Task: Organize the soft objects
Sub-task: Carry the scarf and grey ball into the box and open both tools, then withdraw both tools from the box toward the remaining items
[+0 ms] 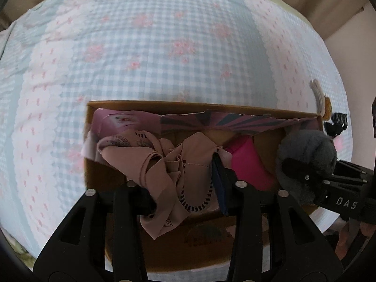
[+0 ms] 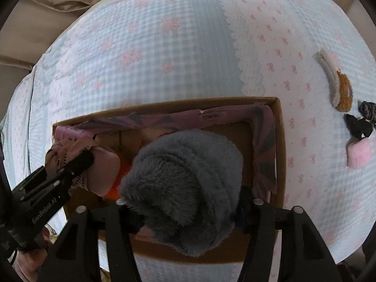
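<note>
Left wrist view: an open cardboard box (image 1: 150, 104) sits on a bed covered by a pale blue checked sheet (image 1: 152, 35) with pink flowers and bows. The left gripper (image 1: 185, 202) hangs over the box, its two black fingers closed on a crumpled dusty-pink cloth (image 1: 164, 164) printed with dark dashes, which dangles above the inside of the box. Inside the box, to the right of that cloth, lies a bright pink item (image 1: 249, 162), and a torn pink patterned lining (image 1: 235, 119) runs along the far wall of the box. At the right end of the box the right gripper (image 1: 312, 176) reaches in, clamped on a fluffy grey plush item (image 1: 305, 148). Beyond the box's far right corner, on the sheet, lie a small beige and mustard piece (image 1: 322, 101) and a small black piece (image 1: 336, 121). In the right wrist view, the grey plush fills the middle of the picture, held between the fingers of the right gripper (image 2: 188, 211) above the box (image 2: 280, 141). At the left end of the box the left gripper (image 2: 82, 162) grips the pink cloth (image 2: 103, 164), with something orange (image 2: 122, 169) just beside it in the box. To the right of the box, well apart from it on the sheet (image 2: 164, 47), lie the beige and mustard piece (image 2: 338, 84), the black piece (image 2: 359, 119) and a pale pink soft block (image 2: 359, 156).
</note>
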Motion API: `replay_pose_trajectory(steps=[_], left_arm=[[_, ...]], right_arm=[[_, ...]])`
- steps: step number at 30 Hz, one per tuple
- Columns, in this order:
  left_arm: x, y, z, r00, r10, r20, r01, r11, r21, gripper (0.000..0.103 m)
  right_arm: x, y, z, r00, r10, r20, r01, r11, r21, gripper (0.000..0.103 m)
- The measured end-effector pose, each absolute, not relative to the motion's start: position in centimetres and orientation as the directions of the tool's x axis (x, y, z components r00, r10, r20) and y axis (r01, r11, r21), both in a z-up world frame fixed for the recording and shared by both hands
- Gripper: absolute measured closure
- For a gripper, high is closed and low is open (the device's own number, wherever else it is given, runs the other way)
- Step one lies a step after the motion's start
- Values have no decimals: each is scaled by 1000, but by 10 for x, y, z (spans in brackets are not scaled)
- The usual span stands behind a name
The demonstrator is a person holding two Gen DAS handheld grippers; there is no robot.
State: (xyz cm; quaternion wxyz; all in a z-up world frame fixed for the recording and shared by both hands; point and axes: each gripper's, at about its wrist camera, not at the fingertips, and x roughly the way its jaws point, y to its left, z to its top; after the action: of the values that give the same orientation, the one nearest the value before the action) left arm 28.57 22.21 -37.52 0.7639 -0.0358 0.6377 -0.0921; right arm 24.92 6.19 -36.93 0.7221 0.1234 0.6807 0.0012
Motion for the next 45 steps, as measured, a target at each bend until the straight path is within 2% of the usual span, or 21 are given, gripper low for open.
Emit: replay_pose_trajectory(steps=[1,2,3,4,6,16,24,31,45], left_arm=[[286,220,-378,164,-183,-969,105,980,-168,22],[286,219,-379,160,-180,-971,111,980,-164,11],[285,217,-380,161,-162,-974,119,982,-144,4],[283,217,-379,174,-133,-976,116,987,-114,2],[278,217,-378,184,-126,-975,138,985,-101,1],[263,218,-372,186,-122,-975,135,986,-98,1],[244,221,-344,233,-129,-964,132,986,-101,1],[219,228,-305,294,-115,-949,136,988,-77,1],[147,240,-214,404,-162,-900,105,986,-131,1]], right_arm=[[251,61,-371,75,176,-982,172,967,186,36],[253,60,-372,78,178,-981,184,965,189,31],[254,58,-371,87,180,-980,196,961,194,20],[255,56,-370,99,176,-979,203,960,193,11],[257,53,-367,121,184,-976,210,956,206,0],[257,59,-357,147,177,-973,164,966,200,0],[246,62,-330,197,162,-967,146,971,192,0],[221,68,-282,275,142,-951,121,976,181,0],[138,69,-178,448,55,-892,78,992,101,0]])
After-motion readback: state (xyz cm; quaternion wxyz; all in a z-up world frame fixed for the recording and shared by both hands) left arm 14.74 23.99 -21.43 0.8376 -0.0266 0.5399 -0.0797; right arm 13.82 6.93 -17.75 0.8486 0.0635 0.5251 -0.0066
